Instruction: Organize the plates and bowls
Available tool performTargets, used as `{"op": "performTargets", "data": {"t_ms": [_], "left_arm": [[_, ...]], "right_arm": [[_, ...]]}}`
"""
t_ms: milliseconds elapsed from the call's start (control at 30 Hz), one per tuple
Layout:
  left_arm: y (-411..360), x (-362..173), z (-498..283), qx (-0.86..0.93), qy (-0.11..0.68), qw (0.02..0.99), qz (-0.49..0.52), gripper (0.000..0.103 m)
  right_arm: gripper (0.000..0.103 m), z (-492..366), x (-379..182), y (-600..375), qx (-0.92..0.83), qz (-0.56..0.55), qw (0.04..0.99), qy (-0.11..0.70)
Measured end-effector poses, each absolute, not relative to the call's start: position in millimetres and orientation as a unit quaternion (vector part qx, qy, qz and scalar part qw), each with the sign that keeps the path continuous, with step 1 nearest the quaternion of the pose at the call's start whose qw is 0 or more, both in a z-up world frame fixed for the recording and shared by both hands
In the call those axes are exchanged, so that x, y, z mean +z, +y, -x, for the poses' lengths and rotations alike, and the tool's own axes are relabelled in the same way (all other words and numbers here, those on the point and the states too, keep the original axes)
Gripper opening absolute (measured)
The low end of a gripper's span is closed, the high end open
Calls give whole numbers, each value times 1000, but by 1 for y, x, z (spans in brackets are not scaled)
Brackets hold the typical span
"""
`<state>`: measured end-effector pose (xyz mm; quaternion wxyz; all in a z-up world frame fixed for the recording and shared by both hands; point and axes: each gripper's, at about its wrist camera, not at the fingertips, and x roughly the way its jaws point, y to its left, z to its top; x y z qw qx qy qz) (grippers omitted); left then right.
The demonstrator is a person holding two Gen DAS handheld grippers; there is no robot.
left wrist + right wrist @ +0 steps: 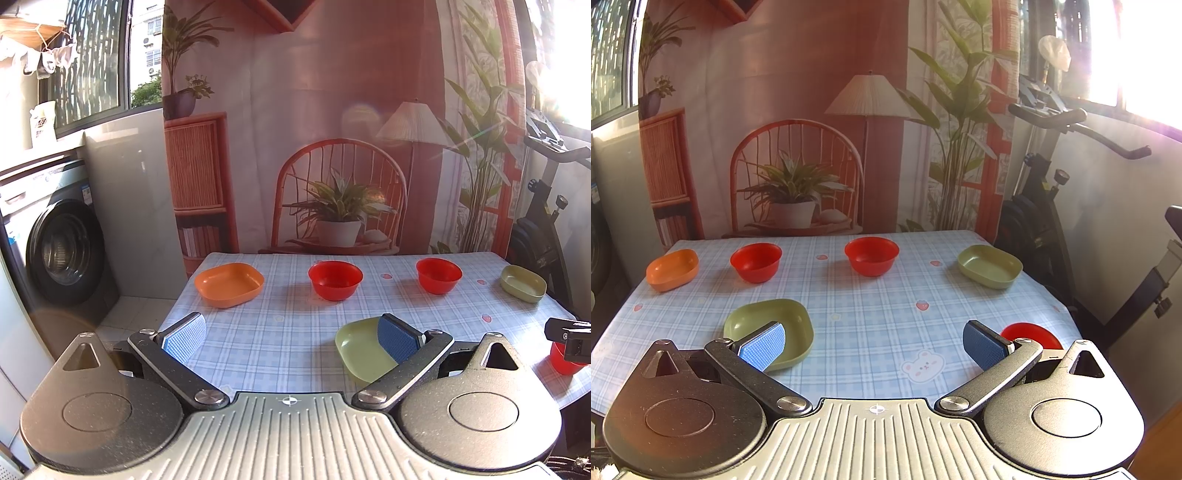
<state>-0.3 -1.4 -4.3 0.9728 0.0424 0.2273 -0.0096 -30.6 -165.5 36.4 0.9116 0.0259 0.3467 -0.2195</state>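
My left gripper (pixel 293 338) hangs over the near edge of the table (pixel 280 332), its jaws spread wide with nothing between them; its blue pads (pixel 184 334) frame bare checked tablecloth (pixel 258 314). Behind the right-hand pad lies the near green plate (pixel 360 349), partly hidden by it; I cannot tell whether pad and plate touch. Along the far side of the table, from left to right, stand the orange plate (pixel 229 284), the left red bowl (pixel 335 280), the right red bowl (pixel 439 275) and the far green plate (pixel 523 283), each well apart from its neighbour. My right gripper (pixel 873 345) is likewise wide open and empty, held over the near edge of the table, with a bear sticker (pixel 923 365) on the cloth between its pads. In the right wrist view the near green plate (pixel 768 325) sits behind the left-hand pad, and a third red bowl (pixel 1032 334) shows just beyond the right-hand finger, near the table's right edge. A printed backdrop (pixel 798 155) hangs behind the table, a washing machine (pixel 59 251) stands to the left and an exercise bike (pixel 1049 192) to the right.
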Motion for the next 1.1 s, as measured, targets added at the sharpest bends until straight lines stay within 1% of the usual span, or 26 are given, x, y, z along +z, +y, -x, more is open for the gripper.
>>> {"op": "performTargets", "data": {"t_ms": [1100], "left_arm": [[-1,-9,-1,-10,230,972,-40,101]], "right_arm": [[103,30,36,-165,-219,-26,911,348]]}}
